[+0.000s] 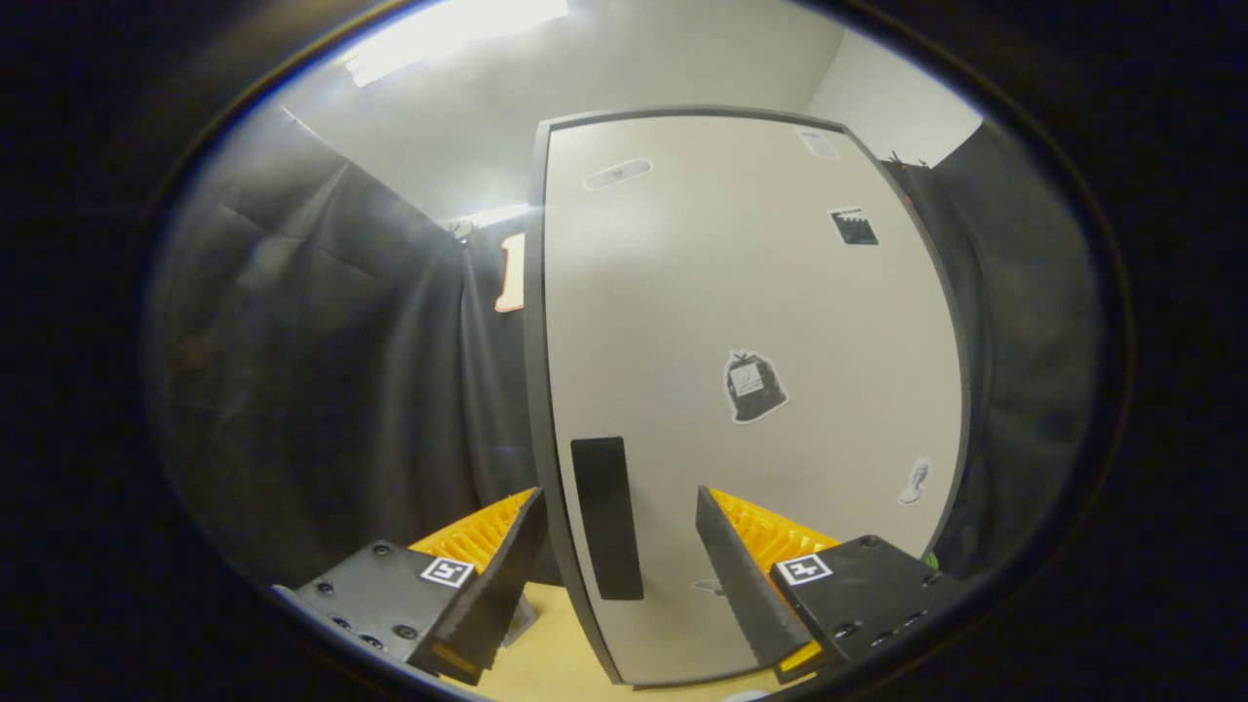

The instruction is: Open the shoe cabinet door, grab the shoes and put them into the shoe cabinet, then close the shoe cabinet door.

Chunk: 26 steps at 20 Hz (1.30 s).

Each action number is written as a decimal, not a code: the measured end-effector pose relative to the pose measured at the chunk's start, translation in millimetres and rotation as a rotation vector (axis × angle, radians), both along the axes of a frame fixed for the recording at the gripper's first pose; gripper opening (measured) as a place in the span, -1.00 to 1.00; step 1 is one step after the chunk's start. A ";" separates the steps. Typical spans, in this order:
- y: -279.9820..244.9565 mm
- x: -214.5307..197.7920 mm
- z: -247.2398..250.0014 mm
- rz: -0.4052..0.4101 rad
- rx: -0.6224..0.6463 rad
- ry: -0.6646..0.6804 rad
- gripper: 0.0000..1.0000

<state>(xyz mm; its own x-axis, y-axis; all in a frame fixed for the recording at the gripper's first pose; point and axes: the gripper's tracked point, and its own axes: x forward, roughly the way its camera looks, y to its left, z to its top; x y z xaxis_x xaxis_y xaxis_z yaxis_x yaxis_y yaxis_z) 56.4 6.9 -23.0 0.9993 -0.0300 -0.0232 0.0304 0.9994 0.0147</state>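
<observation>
The gripper [619, 507] faces the shoe cabinet door [751, 390] head-on, its two fingers spread wide and grasping nothing. The door stands upright just ahead, pale and flat with a dark edge running around it. Between the fingers, near the door's left edge, sits the dark upright handle [606, 517], a long narrow rectangle; whether the fingertips touch the door I cannot tell. The left finger lies just outside the door's left edge, the right finger in front of the door panel. On the panel there are stickers: a dark bag-shaped sticker [754, 386] near the middle, a small black square sticker [854, 226] higher up on the right, and a small pale one low on the right. Dark curtain [322, 390] hangs on both sides of the cabinet. A strip of light wooden floor [556, 653] shows below the door, between the fingers.
</observation>
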 end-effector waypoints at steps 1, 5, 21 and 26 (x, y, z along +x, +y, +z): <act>0.6 5.2 -3.2 -0.003 -0.001 0.008 0.87; 4.5 19.1 -15.4 -0.002 0.002 0.035 0.66; 9.1 12.6 -18.8 -0.051 -0.016 0.020 -0.58; 6.3 -14.8 -15.3 -0.075 -0.019 0.007 -0.58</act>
<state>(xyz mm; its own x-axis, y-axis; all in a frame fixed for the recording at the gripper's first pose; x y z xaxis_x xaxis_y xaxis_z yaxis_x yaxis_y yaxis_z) 41.5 13.1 -38.3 0.9941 -0.1049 -0.0286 0.1048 0.9945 -0.0044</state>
